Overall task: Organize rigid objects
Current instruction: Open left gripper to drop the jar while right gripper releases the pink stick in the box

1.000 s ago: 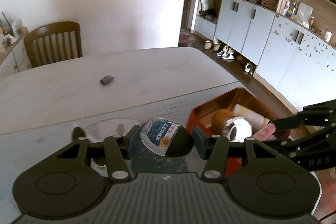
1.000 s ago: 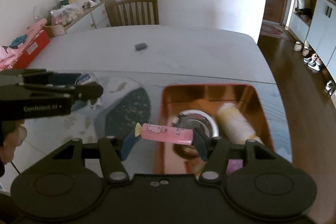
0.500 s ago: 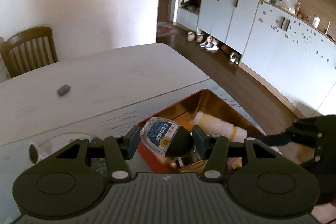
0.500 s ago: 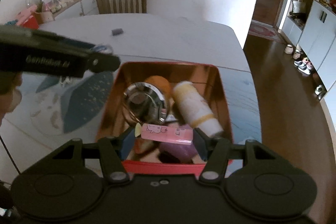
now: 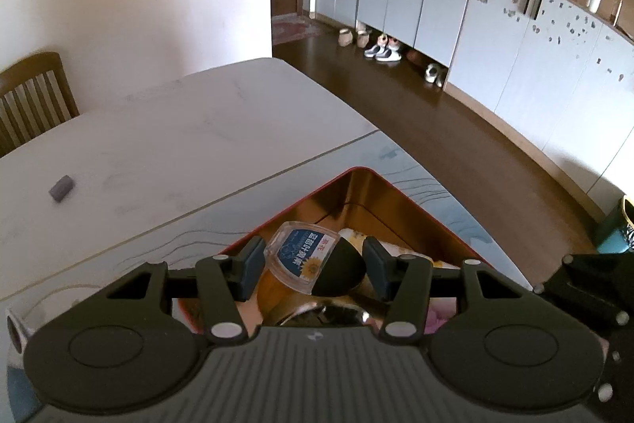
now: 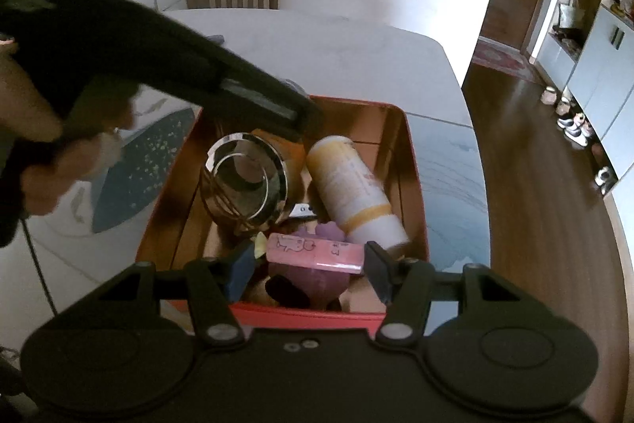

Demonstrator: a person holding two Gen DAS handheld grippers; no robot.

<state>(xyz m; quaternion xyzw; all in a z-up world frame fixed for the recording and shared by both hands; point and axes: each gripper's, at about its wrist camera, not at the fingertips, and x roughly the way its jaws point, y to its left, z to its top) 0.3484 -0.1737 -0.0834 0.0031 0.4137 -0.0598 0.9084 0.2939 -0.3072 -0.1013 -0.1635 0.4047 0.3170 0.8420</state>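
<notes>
A: Two hand-held grippers hang over the red tin box (image 6: 412, 161), each one loaded.

B: What is in the left hand-held gripper (image 5: 313, 270)?

A: A small clear bottle with a blue sunflower label and a black cap (image 5: 313, 260), lying crosswise, clamped between both pads above the near corner of the box.

B: And the right hand-held gripper (image 6: 307, 266)?

A: It is clamped on a pink tube with a cartoon print (image 6: 315, 252), held level over the near end of the box.

B: What already lies inside?

A: A shiny metal cup (image 6: 245, 181) on its side, a white bottle with a yellow band (image 6: 352, 189) beside it, and a purple item (image 6: 313, 280) under the tube.

B: Where does the box sit?

A: On the patterned mat at the worktop (image 5: 178, 129) edge; a small grey block (image 5: 61, 188) lies well apart on the bare top.
</notes>
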